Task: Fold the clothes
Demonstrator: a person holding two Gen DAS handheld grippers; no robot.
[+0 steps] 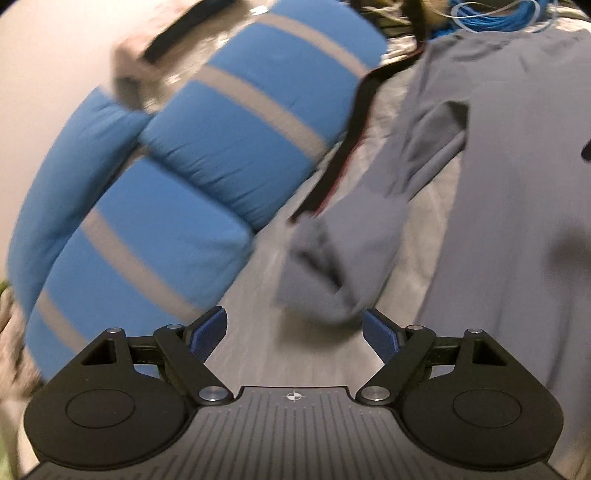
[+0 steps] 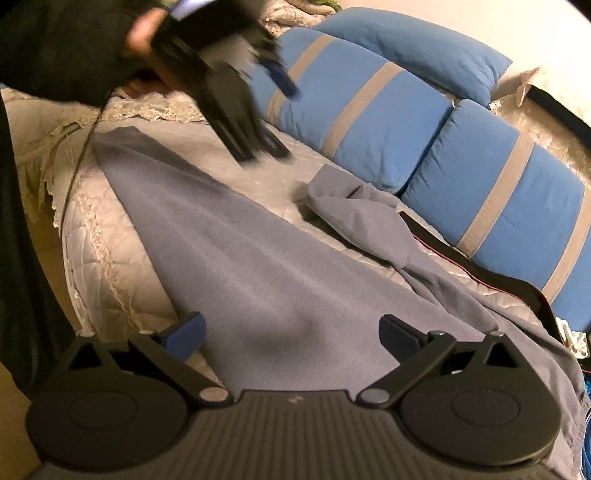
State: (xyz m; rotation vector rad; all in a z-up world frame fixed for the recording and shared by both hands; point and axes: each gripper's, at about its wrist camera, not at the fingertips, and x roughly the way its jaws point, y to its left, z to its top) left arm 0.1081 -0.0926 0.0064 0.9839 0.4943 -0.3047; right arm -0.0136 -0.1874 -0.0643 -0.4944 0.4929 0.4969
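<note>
A grey long-sleeved garment [image 2: 258, 266] lies spread on the quilted bed cover, and its body also shows in the left wrist view [image 1: 517, 206]. One sleeve lies folded back on itself, with its cuff [image 1: 325, 269] crumpled just beyond my left gripper [image 1: 294, 328]. That gripper is open with nothing between its fingers. From the right wrist view the left gripper [image 2: 280, 114] is a blur above the bed, held by a hand [image 2: 144, 33]. My right gripper [image 2: 291, 332] hovers open over the garment's body and grips nothing.
Blue pillows with grey stripes [image 1: 236, 140] [image 2: 369, 122] line the far side of the bed. A black strap [image 1: 351, 140] [image 2: 480, 269] runs between them and the garment. A bundle of blue cable [image 1: 495, 14] lies past the garment. The lace-edged cover [image 2: 92, 229] falls off on the left.
</note>
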